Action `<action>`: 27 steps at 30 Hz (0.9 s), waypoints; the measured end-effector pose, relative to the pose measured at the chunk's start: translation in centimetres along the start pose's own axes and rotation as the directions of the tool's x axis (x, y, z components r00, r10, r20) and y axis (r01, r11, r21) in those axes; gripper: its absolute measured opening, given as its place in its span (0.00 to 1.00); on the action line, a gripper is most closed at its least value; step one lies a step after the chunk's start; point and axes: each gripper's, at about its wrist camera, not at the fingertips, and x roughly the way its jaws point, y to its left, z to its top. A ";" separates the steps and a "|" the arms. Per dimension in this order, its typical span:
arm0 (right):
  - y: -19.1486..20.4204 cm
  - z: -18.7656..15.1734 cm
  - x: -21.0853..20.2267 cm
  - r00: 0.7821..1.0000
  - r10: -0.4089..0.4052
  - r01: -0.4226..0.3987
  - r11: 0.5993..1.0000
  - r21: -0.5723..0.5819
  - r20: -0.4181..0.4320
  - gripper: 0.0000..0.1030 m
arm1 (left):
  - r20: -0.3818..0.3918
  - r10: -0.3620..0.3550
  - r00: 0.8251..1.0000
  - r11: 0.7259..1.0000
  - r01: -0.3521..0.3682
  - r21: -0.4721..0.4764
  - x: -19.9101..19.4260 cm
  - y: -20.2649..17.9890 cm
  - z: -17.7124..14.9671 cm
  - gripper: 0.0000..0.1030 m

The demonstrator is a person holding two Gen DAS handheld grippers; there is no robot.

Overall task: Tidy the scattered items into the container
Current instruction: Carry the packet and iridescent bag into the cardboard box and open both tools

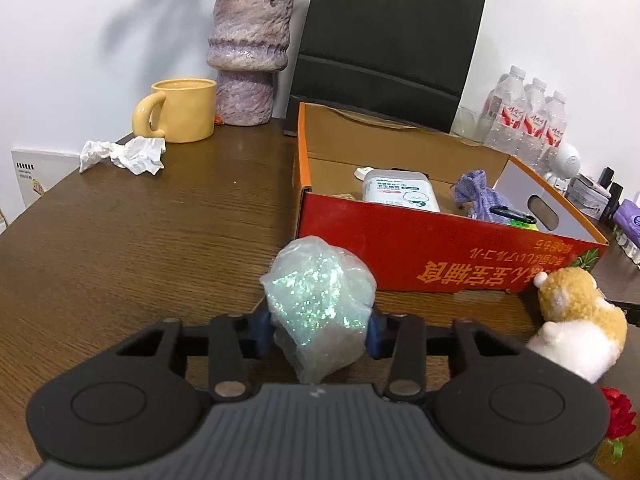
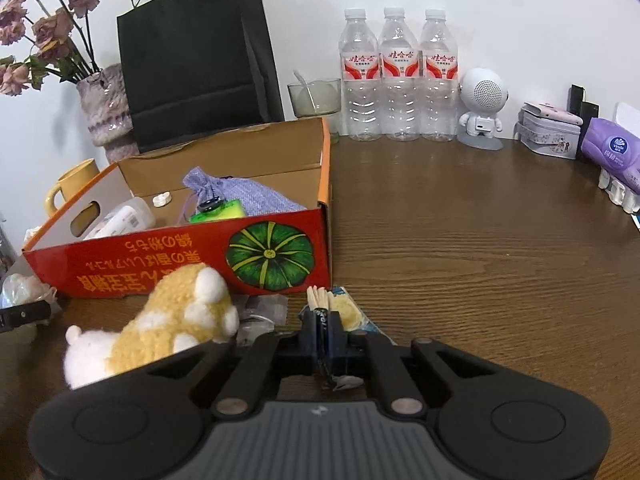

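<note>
My left gripper point(image 1: 320, 326) is shut on a clear bag of iridescent glitter point(image 1: 320, 300), held in front of the red cardboard box point(image 1: 440, 256). The box holds a white wipes pack point(image 1: 398, 190), a purple pouch point(image 1: 484, 194) and a green item point(image 2: 218, 210). My right gripper point(image 2: 324, 324) is shut on a thin packet with wooden sticks point(image 2: 320, 298), just before the box's near wall point(image 2: 168, 256). A yellow and white plush toy point(image 2: 168, 320) lies on the table between the grippers; it also shows in the left wrist view point(image 1: 576, 320).
A crumpled white tissue point(image 1: 124, 154), a yellow mug point(image 1: 180, 110) and a purple vase point(image 1: 250, 52) stand at the back left. A black paper bag point(image 2: 196, 56), three water bottles point(image 2: 398, 76), a white robot speaker point(image 2: 482, 106), a tin point(image 2: 550, 136) and a tissue pack point(image 2: 612, 152) line the back. A red flower point(image 1: 618, 416) lies near right.
</note>
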 end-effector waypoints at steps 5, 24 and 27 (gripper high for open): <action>-0.2 0.0 -1.8 0.999 0.001 -0.002 1.000 0.024 0.054 0.04 | 0.034 -0.018 0.999 1.000 0.018 -0.009 -1.4 0.0 -0.1 0.38; 4.2 7.0 -5.0 0.959 0.096 -0.081 0.995 -0.065 0.268 0.04 | 0.242 -0.120 0.963 0.992 0.109 0.057 -4.5 -3.4 6.8 0.38; 5.2 7.9 -3.6 0.956 0.117 -0.103 0.993 -0.064 0.269 0.04 | 0.239 -0.128 0.963 0.991 0.119 0.053 -2.7 -4.0 7.9 0.38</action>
